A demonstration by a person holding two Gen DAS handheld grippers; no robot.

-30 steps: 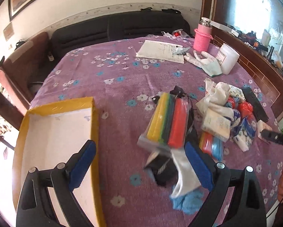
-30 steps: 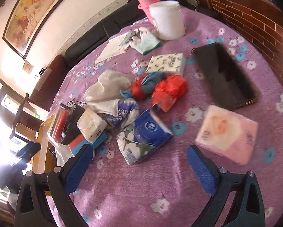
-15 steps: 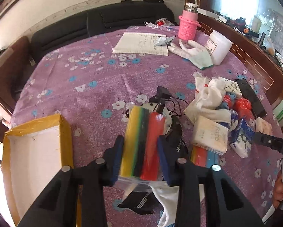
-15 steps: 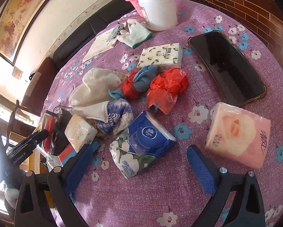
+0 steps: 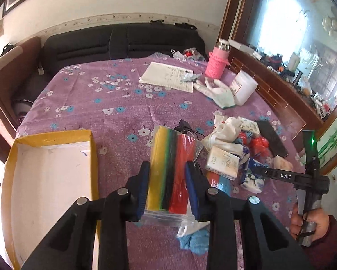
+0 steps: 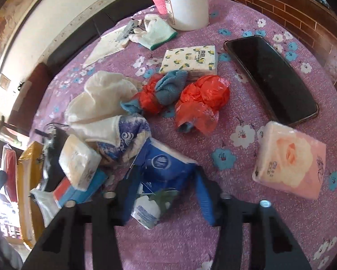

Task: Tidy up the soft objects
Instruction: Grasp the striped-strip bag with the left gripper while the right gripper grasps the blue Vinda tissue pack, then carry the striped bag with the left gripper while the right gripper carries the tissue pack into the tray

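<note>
Already the box (image 5: 49, 180) at the table's (image 5: 123, 103) left edge lies empty, just left of the left gripper (image 5: 166, 189), whose jaws clamp the sponge pack (image 5: 170, 168), its long axis running along the fingers. Nearer the right edge, the right gripper (image 6: 166, 193) has just closed on the blue tissue pack (image 6: 161, 168), still resting on the table.

left gripper (image 5: 167, 186): black angular frame, two fingers with blue ribbed pads (image 5: 192, 189), round silver screws at the joints. right gripper (image 6: 166, 193): same black frame, blue ribbed pads, silver screws; elsewhere seen side-on, white "das" lettering, green light on upright black part. right hand (image 5: 312, 221): dark maroon sleeve.
</note>
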